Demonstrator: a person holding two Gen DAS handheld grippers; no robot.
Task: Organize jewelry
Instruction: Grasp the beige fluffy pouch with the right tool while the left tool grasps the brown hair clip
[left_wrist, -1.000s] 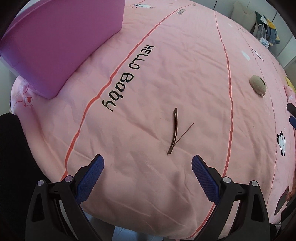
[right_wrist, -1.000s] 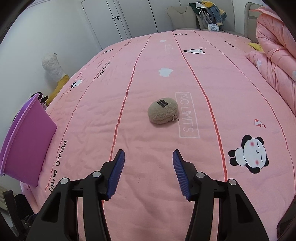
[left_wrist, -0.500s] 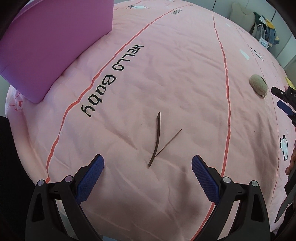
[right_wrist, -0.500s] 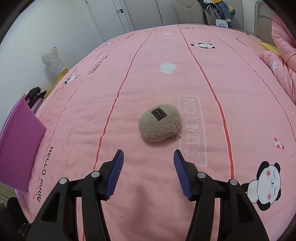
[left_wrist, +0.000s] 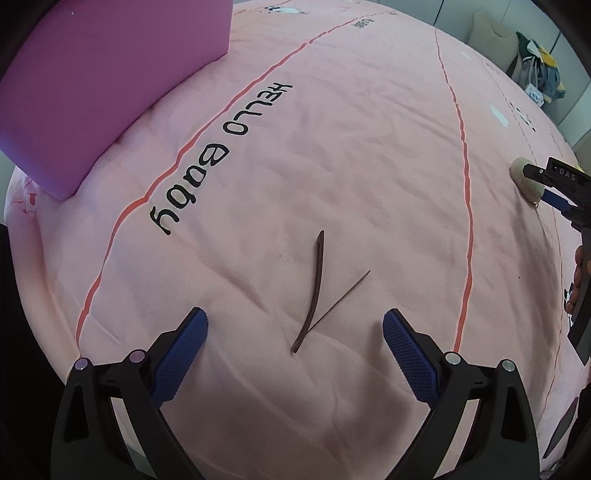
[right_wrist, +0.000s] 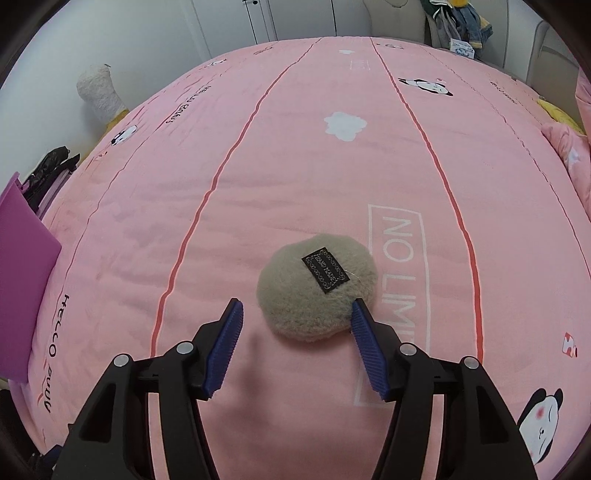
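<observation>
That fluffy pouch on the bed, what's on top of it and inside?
A small black label sits on top of the pouch. Its inside is covered, so the contents cannot be seen.

both wrist views look steeply down, close over the pink bedspread (left_wrist: 332, 147), sharing the fluffy pouch (right_wrist: 317, 291).

Fuzzy plush pouch (right_wrist: 317, 288), matt cotton bedspread (right_wrist: 295, 166)
</observation>
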